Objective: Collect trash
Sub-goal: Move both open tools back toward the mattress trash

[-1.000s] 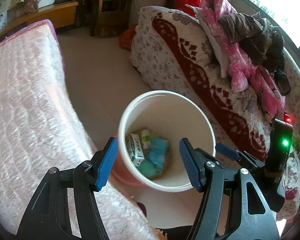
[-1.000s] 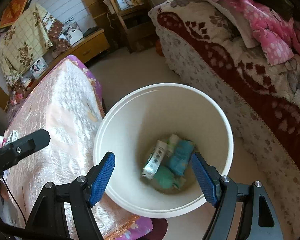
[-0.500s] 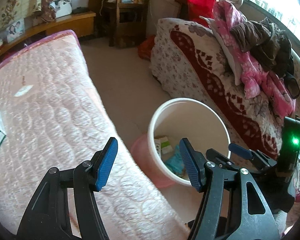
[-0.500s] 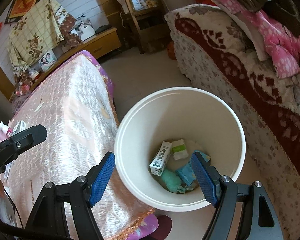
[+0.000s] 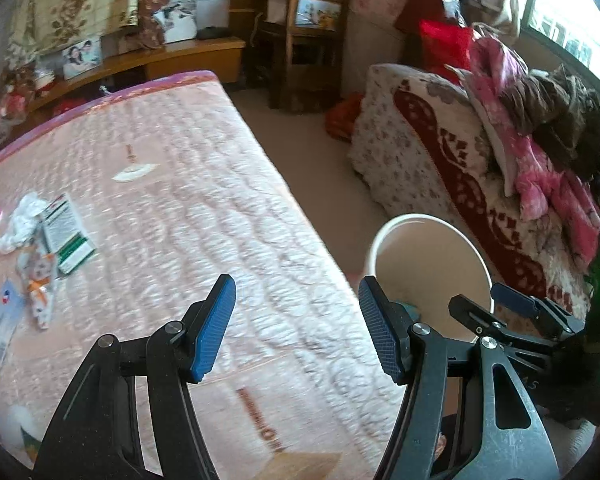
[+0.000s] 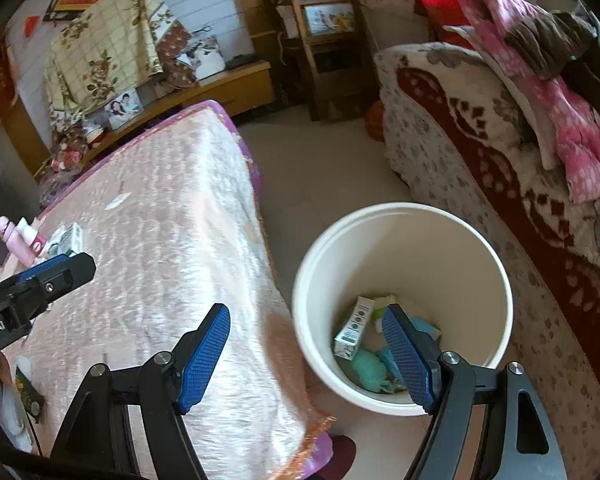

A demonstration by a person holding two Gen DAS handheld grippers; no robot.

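Note:
A white bin (image 6: 404,240) stands on the floor between the table and the sofa, holding a small carton (image 6: 354,326) and teal wrappers (image 6: 370,370); its rim also shows in the left wrist view (image 5: 428,222). My left gripper (image 5: 296,328) is open and empty over the pink quilted table (image 5: 204,208). Trash lies at the table's left: crumpled tissue (image 5: 20,222), a green-white packet (image 5: 66,232), an orange-white wrapper (image 5: 40,292), a flat blue-white packet (image 5: 4,328). My right gripper (image 6: 306,356) is open and empty between the table edge and the bin.
A sofa (image 6: 500,168) with a floral red cover and piled clothes (image 5: 540,128) runs along the right. A pink-white bottle (image 6: 20,240) stands at the table's far left. A wooden cabinet (image 5: 172,60) and a chair (image 5: 300,36) stand at the back.
Both grippers have swung left from above the bin towards the table. The trash at the table's left has come into the left wrist view. Both stay open.

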